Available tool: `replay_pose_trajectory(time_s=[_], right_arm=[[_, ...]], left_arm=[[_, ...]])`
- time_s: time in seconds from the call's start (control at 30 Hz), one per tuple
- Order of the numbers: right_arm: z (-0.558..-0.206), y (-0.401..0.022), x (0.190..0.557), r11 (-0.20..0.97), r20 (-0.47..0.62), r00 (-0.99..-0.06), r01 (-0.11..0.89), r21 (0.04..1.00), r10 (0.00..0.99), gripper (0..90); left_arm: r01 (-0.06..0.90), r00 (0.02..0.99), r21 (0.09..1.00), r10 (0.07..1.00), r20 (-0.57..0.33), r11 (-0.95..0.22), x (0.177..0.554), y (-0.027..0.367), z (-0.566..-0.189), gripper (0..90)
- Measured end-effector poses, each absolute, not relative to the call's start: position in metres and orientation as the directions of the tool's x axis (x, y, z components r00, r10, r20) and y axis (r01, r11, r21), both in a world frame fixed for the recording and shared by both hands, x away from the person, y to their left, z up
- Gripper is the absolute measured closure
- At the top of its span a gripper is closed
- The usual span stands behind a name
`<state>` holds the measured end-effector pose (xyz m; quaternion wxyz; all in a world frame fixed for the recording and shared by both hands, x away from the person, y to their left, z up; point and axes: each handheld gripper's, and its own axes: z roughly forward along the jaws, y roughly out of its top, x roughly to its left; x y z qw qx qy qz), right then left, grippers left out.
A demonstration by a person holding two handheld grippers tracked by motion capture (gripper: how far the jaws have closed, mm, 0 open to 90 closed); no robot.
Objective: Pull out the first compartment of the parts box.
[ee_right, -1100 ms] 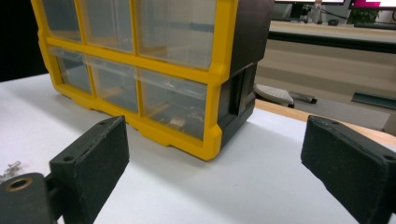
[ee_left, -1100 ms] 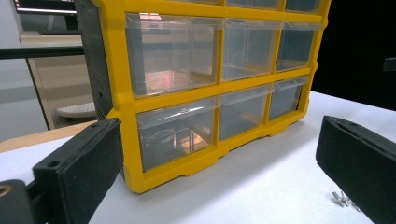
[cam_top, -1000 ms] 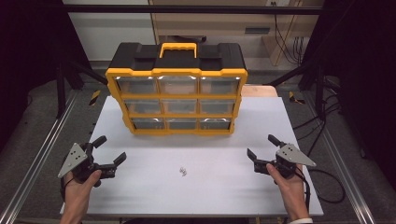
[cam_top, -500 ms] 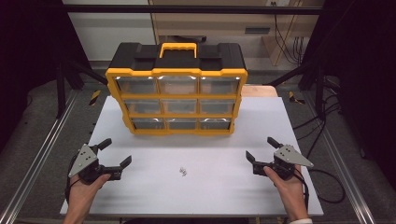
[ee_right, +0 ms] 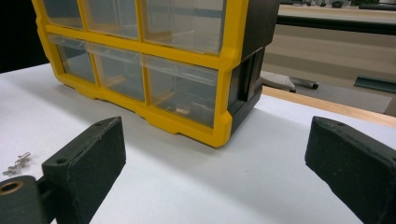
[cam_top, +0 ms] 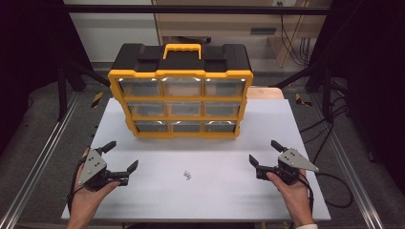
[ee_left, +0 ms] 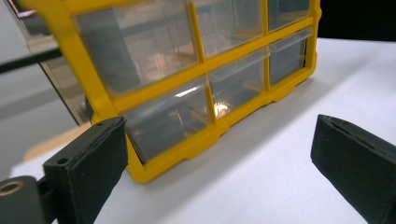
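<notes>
Each tool (cam_top: 120, 158) (cam_top: 266, 153) has 2 black jaws, a grey 3-cornered plate — black cable trailing.

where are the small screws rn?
High view: the screws lie loose on the white table, front centre, between the two grippers and in front of the organizer.

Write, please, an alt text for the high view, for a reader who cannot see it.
A yellow-and-black drawer organizer stands at the far side of a white table. Nearer, a person's hands hold the left tongs and right tongs, both open, with small metal parts lying between them.
</notes>
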<state>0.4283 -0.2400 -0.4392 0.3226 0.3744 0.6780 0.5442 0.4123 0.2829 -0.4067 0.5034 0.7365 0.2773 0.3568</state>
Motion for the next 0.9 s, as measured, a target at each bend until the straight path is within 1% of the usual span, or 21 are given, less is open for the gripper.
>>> replay_pose_trajectory(time_s=[0.13,0.27,0.33,0.47,0.6,0.8,0.9], right_arm=[[-0.439,-0.240,0.428,0.131,-0.035,-0.512,0.153,0.979,0.858,4.9],[-0.440,-0.239,0.429,0.133,-0.036,-0.510,0.155,0.979,0.860,5.1],[-0.439,-0.238,0.428,0.131,-0.033,-0.509,0.158,0.979,0.860,6.3],[-0.439,-0.239,0.429,0.120,-0.026,-0.507,0.153,0.981,0.861,6.5],[-0.439,-0.238,0.429,0.124,-0.027,-0.510,0.158,0.980,0.860,6.4],[-0.440,-0.236,0.430,0.116,-0.016,-0.514,0.164,0.980,0.857,6.6],[-0.440,-0.236,0.429,0.121,-0.014,-0.515,0.174,0.977,0.857,6.4]], left_arm=[[0.005,0.588,0.921,0.746,0.312,-0.389,0.415,0.269,-0.385,4.5],[-0.027,0.577,0.910,0.737,0.351,-0.413,0.419,0.264,-0.365,5.5],[-0.058,0.553,0.892,0.730,0.402,-0.447,0.421,0.261,-0.352,7.0],[-0.077,0.543,0.873,0.714,0.442,-0.482,0.426,0.255,-0.335,7.7],[-0.080,0.520,0.837,0.694,0.499,-0.542,0.428,0.247,-0.322,11.0],[-0.073,0.492,0.799,0.676,0.549,-0.596,0.430,0.237,-0.308,11.0],[-0.088,0.480,0.784,0.664,0.574,-0.614,0.434,0.233,-0.300,10.1]])
